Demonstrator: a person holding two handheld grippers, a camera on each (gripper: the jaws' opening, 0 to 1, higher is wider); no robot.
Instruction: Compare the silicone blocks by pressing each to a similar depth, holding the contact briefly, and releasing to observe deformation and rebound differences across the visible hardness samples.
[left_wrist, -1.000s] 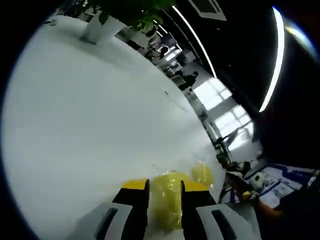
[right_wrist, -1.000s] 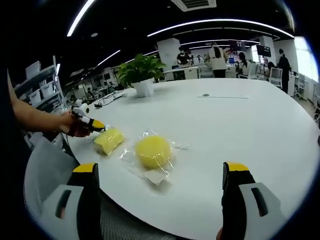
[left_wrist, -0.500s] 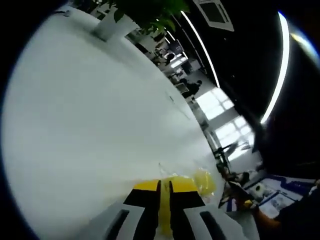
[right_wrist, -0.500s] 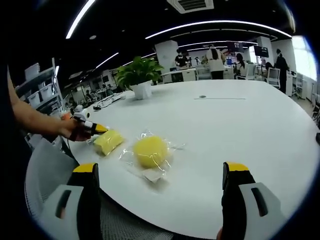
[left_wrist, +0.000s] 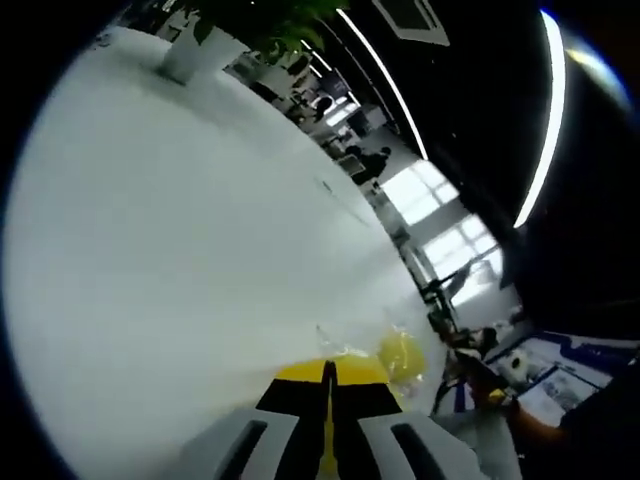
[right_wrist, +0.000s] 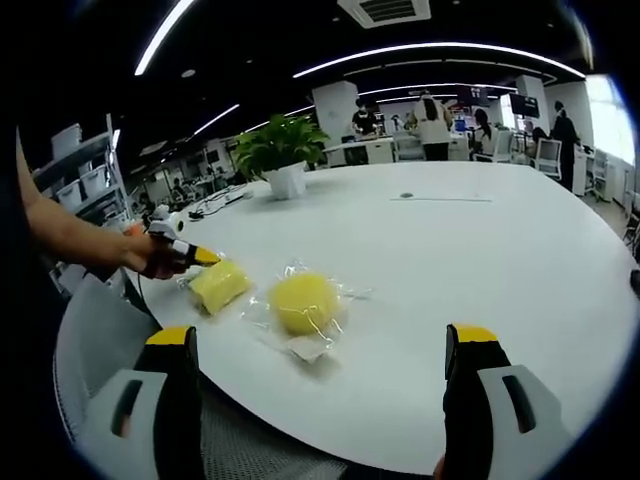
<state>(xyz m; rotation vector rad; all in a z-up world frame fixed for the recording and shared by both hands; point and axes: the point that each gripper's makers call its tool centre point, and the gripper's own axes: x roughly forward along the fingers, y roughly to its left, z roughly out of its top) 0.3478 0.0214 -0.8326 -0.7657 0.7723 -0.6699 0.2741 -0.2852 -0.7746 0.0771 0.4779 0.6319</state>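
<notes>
A soft yellow rectangular block (right_wrist: 222, 284) lies on the white table (right_wrist: 480, 250) at the left. My left gripper (right_wrist: 200, 258), held by a person's hand (right_wrist: 150, 256), pinches its near end. In the left gripper view the left gripper (left_wrist: 328, 385) is squeezed almost shut, with a thin sliver of the yellow block (left_wrist: 328, 455) between its jaws. A round yellow block (right_wrist: 303, 302) in clear wrap sits beside it, also seen as the round block (left_wrist: 402, 352). My right gripper (right_wrist: 320, 340) hangs open and wide in front of the round block, touching nothing.
A potted plant (right_wrist: 282, 150) stands at the far side of the table; its white pot (left_wrist: 195, 50) appears at the upper left. A grey mesh chair (right_wrist: 95, 340) is at the table's near edge. People and desks fill the office behind.
The left jaws have closed hard on the rectangular block, squashing it from a thick lump to a thin sliver. The right gripper stays open and still.
</notes>
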